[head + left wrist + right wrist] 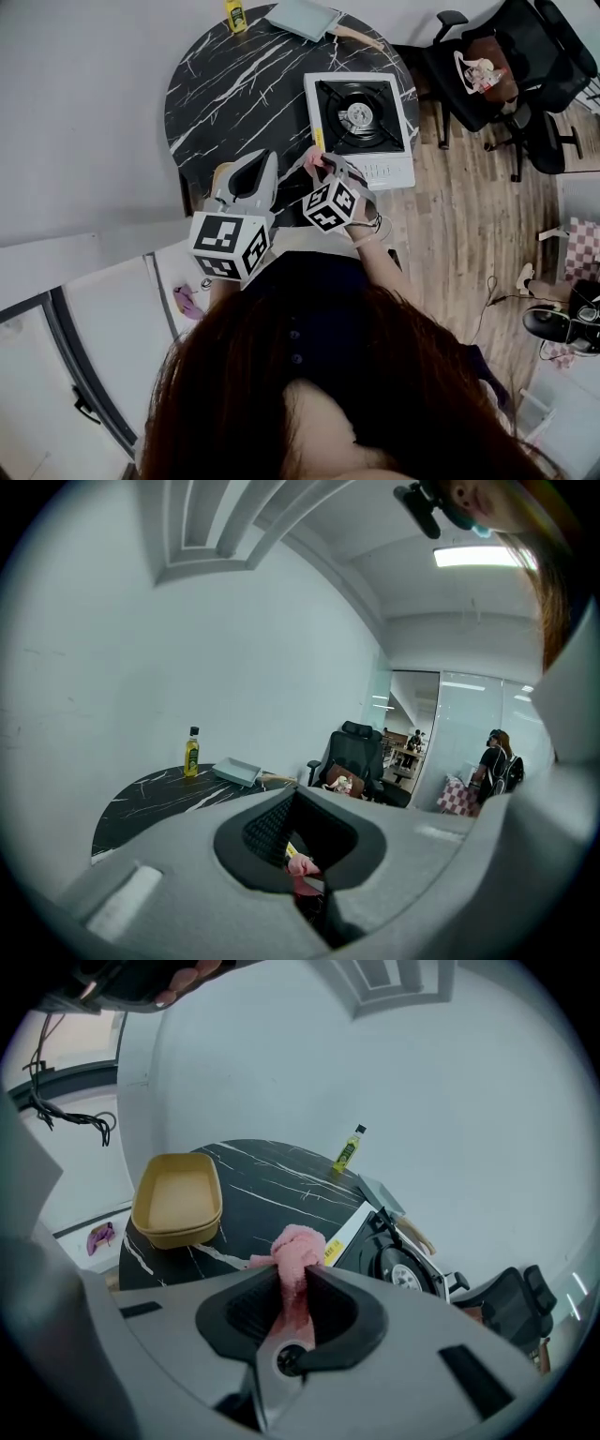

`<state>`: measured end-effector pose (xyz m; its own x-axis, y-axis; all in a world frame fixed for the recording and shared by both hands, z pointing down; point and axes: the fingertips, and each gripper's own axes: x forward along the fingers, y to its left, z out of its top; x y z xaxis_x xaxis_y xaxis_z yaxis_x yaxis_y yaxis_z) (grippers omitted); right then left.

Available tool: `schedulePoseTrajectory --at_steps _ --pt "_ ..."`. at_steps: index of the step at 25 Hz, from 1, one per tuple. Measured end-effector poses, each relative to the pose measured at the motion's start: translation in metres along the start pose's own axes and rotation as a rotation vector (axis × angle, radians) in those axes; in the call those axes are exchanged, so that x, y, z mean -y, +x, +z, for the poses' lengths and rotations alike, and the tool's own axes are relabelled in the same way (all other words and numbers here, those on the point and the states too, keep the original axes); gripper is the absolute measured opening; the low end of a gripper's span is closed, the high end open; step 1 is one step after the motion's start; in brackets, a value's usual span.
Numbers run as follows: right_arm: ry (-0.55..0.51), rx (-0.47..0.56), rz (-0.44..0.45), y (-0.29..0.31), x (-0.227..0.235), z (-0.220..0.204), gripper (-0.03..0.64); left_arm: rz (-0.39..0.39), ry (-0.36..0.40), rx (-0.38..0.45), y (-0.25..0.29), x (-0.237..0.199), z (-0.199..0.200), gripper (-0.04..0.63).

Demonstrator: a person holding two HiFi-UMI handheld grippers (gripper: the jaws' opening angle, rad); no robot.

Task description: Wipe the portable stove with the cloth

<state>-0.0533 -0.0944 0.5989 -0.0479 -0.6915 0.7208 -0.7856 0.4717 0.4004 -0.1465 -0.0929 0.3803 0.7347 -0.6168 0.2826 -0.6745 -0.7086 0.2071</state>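
Long dark hair [309,375] fills the bottom of the head view, and past it both tools reach over the near edge of the round black marble counter [234,84]. The right hand-held gripper [298,1277] is clenched on the pink cloth [298,1246]. A bunched fold stands up above the jaw tips and the rest is pinched thin between the pads. It hangs over the counter just beside the near left corner of the portable stove [360,127], which sits at the counter's right edge with its black burner top facing up. The left hand-held gripper [295,803] has its jaws drawn together with nothing between them, over the near edge and apart from the stove. A yellow tub [176,1194] rests near the left edge.

The cloth looks like soft, light terry. It will likely flop and fold, so a pinch near its middle with a wad left free should give a good wiping face. The stove looks stiff and fairly light, and it may slide under a firm wipe. Its flat white rim seems the place to brace it.
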Motion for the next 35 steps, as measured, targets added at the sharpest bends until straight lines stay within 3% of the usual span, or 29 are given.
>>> schedulePoseTrajectory --at_steps 18,35 --pt "-0.217 -0.097 -0.074 0.018 0.007 0.010 0.075 0.005 -0.009 0.016 0.001 -0.026 0.003 0.012" --pt "-0.210 -0.136 -0.086 0.036 0.023 0.022 0.075 0.028 -0.020 0.024 0.003 -0.051 0.006 0.012"
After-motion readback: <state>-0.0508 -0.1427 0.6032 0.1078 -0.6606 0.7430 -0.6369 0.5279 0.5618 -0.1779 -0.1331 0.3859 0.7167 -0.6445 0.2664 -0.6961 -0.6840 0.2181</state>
